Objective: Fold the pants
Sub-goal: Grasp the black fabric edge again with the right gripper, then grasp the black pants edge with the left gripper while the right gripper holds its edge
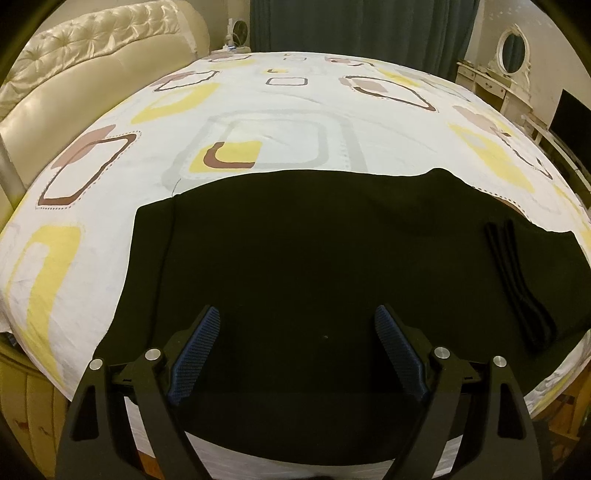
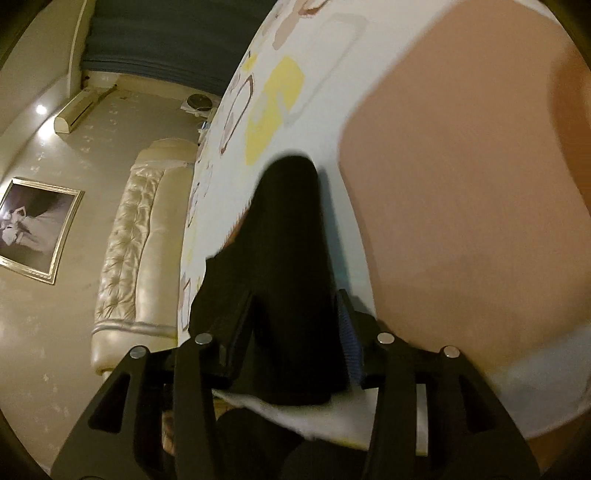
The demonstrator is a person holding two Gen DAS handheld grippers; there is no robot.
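Observation:
Black pants (image 1: 314, 251) lie spread flat on the patterned bed sheet (image 1: 280, 110), with a ribbed waistband (image 1: 517, 284) at the right. My left gripper (image 1: 297, 321) hovers open just above the near edge of the pants, blue pads (image 1: 195, 354) wide apart and empty. In the right wrist view the camera is rolled sideways. My right gripper (image 2: 295, 321) is shut on a bunched part of the black pants (image 2: 291, 236), which fills the gap between the fingers; only one blue pad (image 2: 349, 339) shows.
A cream tufted headboard (image 1: 92, 62) runs along the left side of the bed. A white dresser with an oval mirror (image 1: 511, 51) and a dark screen (image 1: 572, 118) stand at the right. Dark curtains (image 1: 362, 26) hang behind. A blurred pale brown shape (image 2: 461, 184) fills the right wrist view.

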